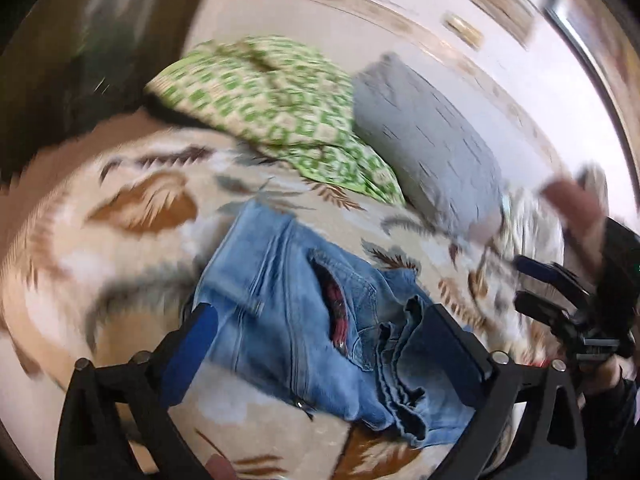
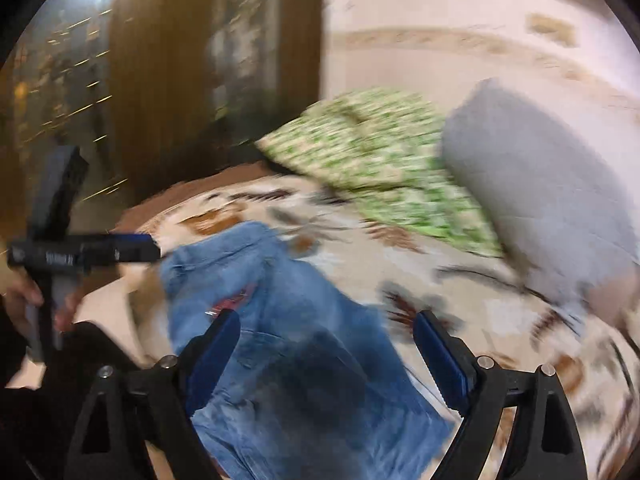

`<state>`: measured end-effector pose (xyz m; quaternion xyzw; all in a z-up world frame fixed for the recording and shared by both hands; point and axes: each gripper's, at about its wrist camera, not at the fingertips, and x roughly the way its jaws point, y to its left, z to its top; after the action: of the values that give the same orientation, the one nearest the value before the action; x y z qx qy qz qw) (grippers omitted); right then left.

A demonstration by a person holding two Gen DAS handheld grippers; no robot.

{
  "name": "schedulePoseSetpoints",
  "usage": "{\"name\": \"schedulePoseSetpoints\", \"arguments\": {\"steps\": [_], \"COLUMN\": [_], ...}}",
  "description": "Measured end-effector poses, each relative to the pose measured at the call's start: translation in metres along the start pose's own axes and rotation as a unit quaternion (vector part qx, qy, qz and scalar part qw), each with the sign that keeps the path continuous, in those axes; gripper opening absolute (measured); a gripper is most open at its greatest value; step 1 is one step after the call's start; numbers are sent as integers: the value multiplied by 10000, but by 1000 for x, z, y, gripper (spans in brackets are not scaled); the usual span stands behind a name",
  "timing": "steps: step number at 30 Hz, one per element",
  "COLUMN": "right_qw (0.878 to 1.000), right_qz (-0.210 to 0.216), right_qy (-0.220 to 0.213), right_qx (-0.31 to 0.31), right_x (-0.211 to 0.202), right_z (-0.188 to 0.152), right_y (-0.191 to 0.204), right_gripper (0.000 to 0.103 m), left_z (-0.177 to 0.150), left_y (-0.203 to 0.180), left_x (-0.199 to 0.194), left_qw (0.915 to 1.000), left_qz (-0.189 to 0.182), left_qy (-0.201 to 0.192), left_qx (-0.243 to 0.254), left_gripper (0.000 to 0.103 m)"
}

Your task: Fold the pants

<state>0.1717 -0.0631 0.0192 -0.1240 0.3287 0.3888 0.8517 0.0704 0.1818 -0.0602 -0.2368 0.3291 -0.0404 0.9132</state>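
The jeans (image 1: pixel 304 320) lie bunched on a bed cover (image 1: pixel 120 216) printed with brown and grey leaves, filling the lower middle of the left wrist view and the lower middle of the right wrist view (image 2: pixel 280 344). They look partly folded at best: the denim sits in a compact heap, but the lower right edge in the left view is a rumpled wad of hems and seams, and a slit near the middle shows red lining. No flat, squared stack is visible, so I judge at least 1 more fold and some smoothing remain.

The left gripper (image 1: pixel 320 344) is spread wide, its 2 fingers straddling the heap without pinching it. The right gripper (image 2: pixel 328 352) is also spread, hovering above the denim with cloth showing between the fingers; nothing is clamped. At the right edge of the left view that same gripper (image 1: pixel 560 300) appears from the side, blurred.

In the upper middle of both views, a green checked pillow (image 1: pixel 272 120) and a grey pillow (image 1: pixel 428 148) lie beyond the jeans. Both pictures are smeared by motion, so fine creases cannot be read.
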Motion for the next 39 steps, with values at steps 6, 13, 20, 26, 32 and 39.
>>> {"name": "schedulePoseSetpoints", "arguments": {"steps": [6, 13, 20, 26, 32, 39], "right_qw": [9913, 9745, 9611, 9477, 9426, 9462], "right_qz": [861, 1280, 1395, 1584, 1313, 1092], "right_qy": [842, 1588, 2147, 2612, 2823, 2738], "right_qx": [-525, -935, -1031, -923, -1210, -1331], "right_x": [71, 162, 247, 296, 314, 291], "right_z": [57, 93, 112, 110, 99, 110], "right_y": [5, 26, 35, 42, 58, 63], "right_gripper": [90, 90, 90, 90, 48, 22], "left_z": [-26, -47, -47, -43, -44, -45], "left_y": [38, 67, 79, 74, 74, 73], "left_x": [13, 45, 64, 74, 73, 64], "left_qw": [9938, 9813, 9723, 9751, 9753, 9789], "left_qz": [-74, -363, -672, -568, -485, -213], "left_qy": [29, 139, -52, -118, -135, -66], "left_qx": [-1111, -1883, -2239, -2142, -2150, -2031], "left_gripper": [103, 103, 103, 103, 96, 26]}}
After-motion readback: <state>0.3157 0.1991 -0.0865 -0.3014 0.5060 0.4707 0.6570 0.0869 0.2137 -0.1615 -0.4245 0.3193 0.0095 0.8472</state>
